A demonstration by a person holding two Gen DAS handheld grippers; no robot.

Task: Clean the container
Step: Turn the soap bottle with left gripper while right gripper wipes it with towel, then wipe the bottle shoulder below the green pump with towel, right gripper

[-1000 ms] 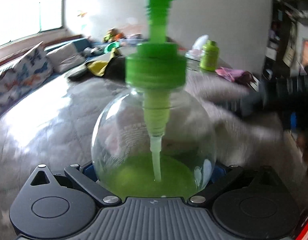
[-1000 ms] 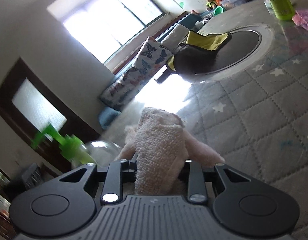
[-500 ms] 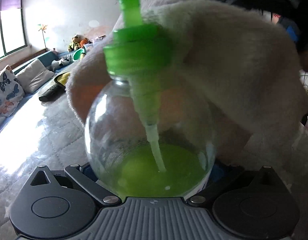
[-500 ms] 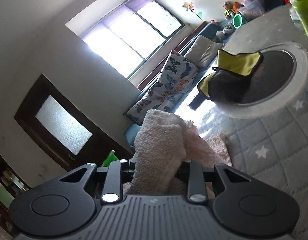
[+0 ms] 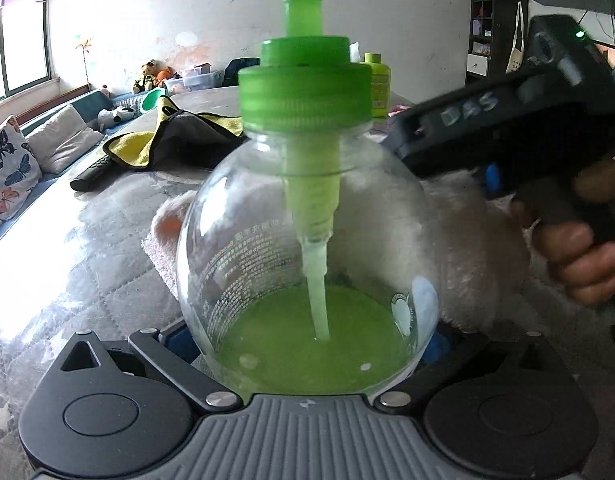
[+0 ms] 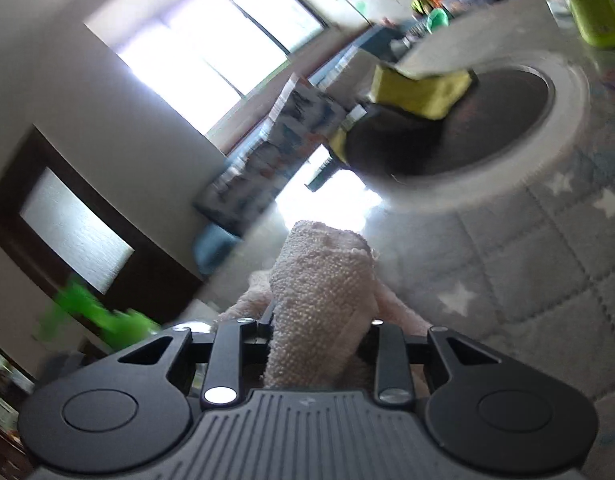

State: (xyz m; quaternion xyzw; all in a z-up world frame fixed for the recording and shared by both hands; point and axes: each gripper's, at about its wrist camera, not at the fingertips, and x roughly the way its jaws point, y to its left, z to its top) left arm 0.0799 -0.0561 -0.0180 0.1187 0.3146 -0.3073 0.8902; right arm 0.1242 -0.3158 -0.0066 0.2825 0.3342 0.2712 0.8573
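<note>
In the left wrist view, the left gripper point(image 5: 307, 344) clamps the round clear pump bottle point(image 5: 307, 264) low on its sides. The bottle stands upright and fills the near middle of the frame, with green liquid pooled at the bottom and its green pump cap point(image 5: 305, 88) above. Half a second ago the pink towel point(image 5: 463, 248) covered the bottle's far upper side; now it has slid down and to the right, and lies behind the bottle's right flank. That suggests one wiping stroke over the top is done and the side is next. This view alone shows the person's hand point(image 5: 579, 256) on the black handle at far right.

In the right wrist view, the right gripper point(image 6: 319, 344) is closed on the folded towel point(image 6: 323, 300), which sticks out ahead of it. The background is smeared with motion. The bottle shows only as a green blur point(image 6: 103, 320) at the near left edge, but the round black-and-white pad point(image 6: 563, 128) with a yellow cloth point(image 6: 423, 92) appears far right.
</note>
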